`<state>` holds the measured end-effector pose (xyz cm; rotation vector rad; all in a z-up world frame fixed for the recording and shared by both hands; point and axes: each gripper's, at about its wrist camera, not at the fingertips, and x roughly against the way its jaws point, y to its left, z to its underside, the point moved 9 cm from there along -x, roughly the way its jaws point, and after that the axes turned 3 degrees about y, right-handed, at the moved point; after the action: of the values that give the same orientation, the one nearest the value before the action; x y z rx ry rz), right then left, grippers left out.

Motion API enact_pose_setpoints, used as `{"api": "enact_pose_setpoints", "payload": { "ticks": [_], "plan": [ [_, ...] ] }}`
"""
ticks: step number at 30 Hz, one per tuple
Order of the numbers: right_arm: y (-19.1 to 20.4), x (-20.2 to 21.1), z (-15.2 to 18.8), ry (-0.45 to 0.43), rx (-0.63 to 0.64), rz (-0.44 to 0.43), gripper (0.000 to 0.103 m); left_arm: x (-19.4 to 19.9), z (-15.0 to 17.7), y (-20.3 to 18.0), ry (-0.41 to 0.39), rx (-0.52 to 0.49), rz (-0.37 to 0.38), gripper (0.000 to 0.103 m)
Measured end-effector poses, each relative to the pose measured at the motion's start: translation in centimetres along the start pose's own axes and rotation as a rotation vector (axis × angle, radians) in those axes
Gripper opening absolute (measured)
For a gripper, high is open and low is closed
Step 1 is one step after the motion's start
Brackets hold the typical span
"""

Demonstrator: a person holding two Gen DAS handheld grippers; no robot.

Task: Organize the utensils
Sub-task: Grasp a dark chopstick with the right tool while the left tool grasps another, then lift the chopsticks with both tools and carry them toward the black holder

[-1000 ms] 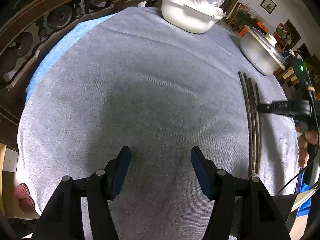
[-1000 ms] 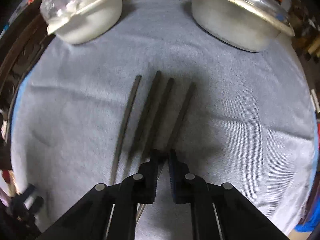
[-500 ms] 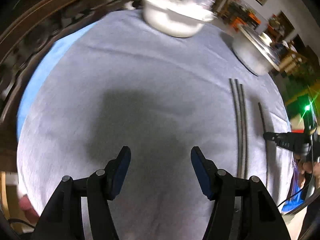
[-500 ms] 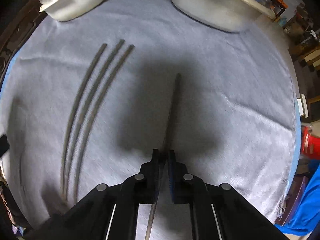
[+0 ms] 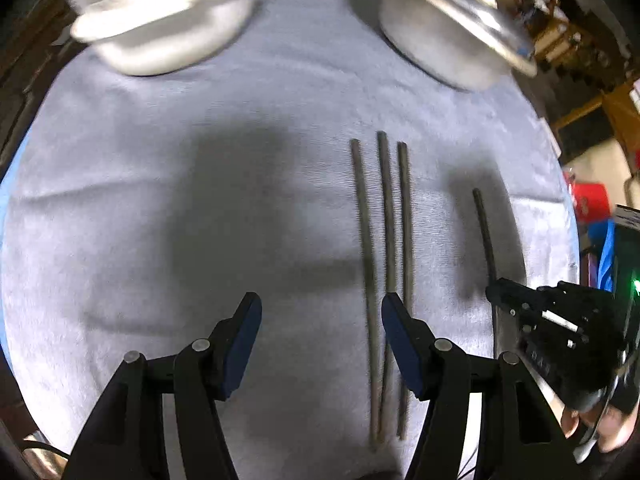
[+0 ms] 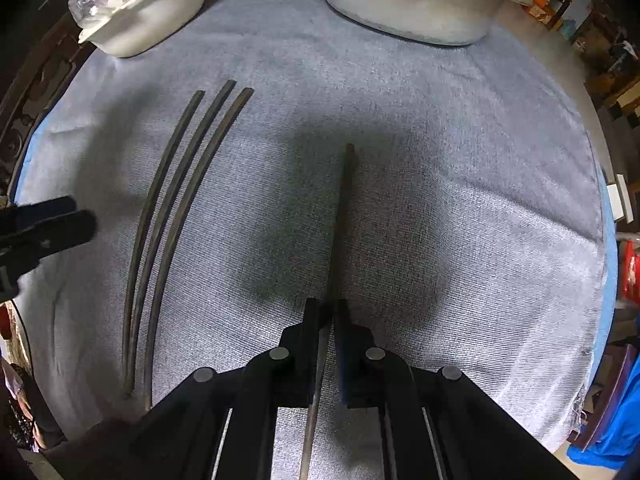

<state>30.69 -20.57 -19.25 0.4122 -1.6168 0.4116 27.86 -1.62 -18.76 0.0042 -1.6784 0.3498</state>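
Three dark chopsticks (image 5: 386,264) lie side by side on the grey cloth (image 5: 200,200); they also show at the left of the right wrist view (image 6: 172,216). My right gripper (image 6: 329,312) is shut on a fourth chopstick (image 6: 340,216), held apart to the right of the three; it shows in the left wrist view (image 5: 485,236) with the right gripper (image 5: 496,292) at its near end. My left gripper (image 5: 320,320) is open and empty, its right finger just over the near part of the three chopsticks.
A white bowl (image 6: 148,12) covered with plastic film stands at the back left. A metal basin (image 6: 412,4) with a lid stands at the back right. The cloth's edge runs along the right side (image 6: 600,240). The left gripper's finger (image 6: 44,224) shows at the left edge.
My right gripper has lifted one chopstick away from the other three and carried it right. My left gripper has swung right, toward the three chopsticks.
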Motion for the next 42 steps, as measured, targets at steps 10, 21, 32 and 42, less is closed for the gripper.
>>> {"api": "enact_pose_setpoints", "payload": {
  "ticks": [10, 21, 32, 42],
  "plan": [
    [-0.8, 0.6, -0.5, 0.006, -0.007, -0.024, 0.01, -3.2, -2.7, -1.5, 0.152, 0.021, -0.087, 0.041],
    [-0.5, -0.1, -0.6, 0.026, -0.009, -0.03, 0.01, -3.9, -3.0, -1.8, 0.254, -0.141, -0.174, 0.005],
    [-1.0, -0.4, 0.3, 0.163, 0.004, -0.049, 0.01, -3.8, -1.0, -0.6, 0.363, -0.251, -0.235, 0.006],
    [-1.6, -0.6, -0.2, 0.184, -0.042, -0.076, 0.008, -3.0, 1.7, 0.4, 0.3, -0.207, -0.186, 0.005]
  ]
}}
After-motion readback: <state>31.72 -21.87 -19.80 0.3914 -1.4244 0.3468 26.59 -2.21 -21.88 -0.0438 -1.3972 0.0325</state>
